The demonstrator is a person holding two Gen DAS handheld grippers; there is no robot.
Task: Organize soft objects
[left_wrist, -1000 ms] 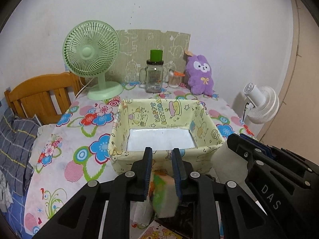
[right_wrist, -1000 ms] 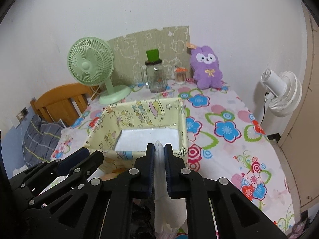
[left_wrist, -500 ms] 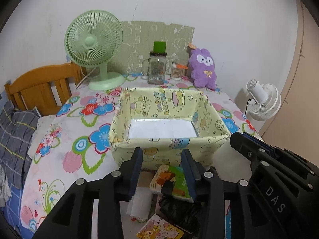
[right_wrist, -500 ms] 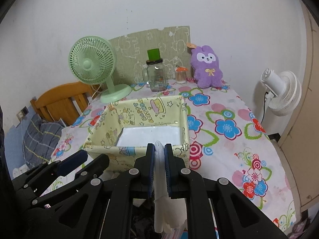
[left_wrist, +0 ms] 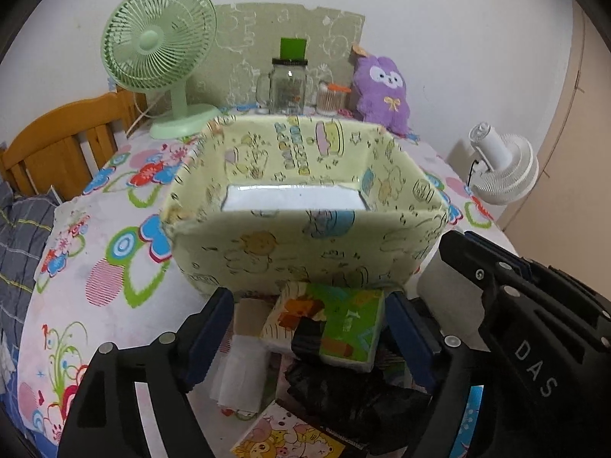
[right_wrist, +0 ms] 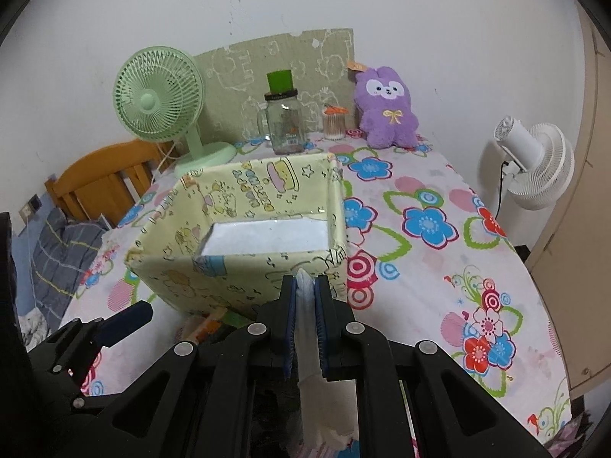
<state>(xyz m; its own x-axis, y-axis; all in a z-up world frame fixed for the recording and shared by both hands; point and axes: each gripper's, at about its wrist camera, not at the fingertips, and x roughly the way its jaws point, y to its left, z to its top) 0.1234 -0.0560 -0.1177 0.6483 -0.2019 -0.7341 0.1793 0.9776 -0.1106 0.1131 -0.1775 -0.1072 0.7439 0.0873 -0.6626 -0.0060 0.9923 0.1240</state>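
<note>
White letters reading "DAS" mark the black body of the right gripper [right_wrist: 304, 324], seen at the edge of the left wrist view. Its jaws are pressed tight on a white tissue [right_wrist: 305, 301] that stands up between them and hangs crumpled below. The left gripper [left_wrist: 309, 332] has just been opening; its jaws now stand wide, and a tissue pack [left_wrist: 332, 320] printed with cartoon bears on green lies between them, neither pad pressing it — it rests on a heap of loose white tissues and a black bag. Just beyond both pairs of jaws stands the yellow box [left_wrist: 305, 244], its walls covered in cartoon paper with lettering too warped to read here; inside, only a white bottom shows. Farther beyond, on the flowered surface [right_wrist: 420, 267], a glass jar [right_wrist: 284, 122] with a black lid carries a small label too small to read — beside it a cup of cotton swabs [right_wrist: 334, 124] and a purple plush rabbit [right_wrist: 387, 114].
</note>
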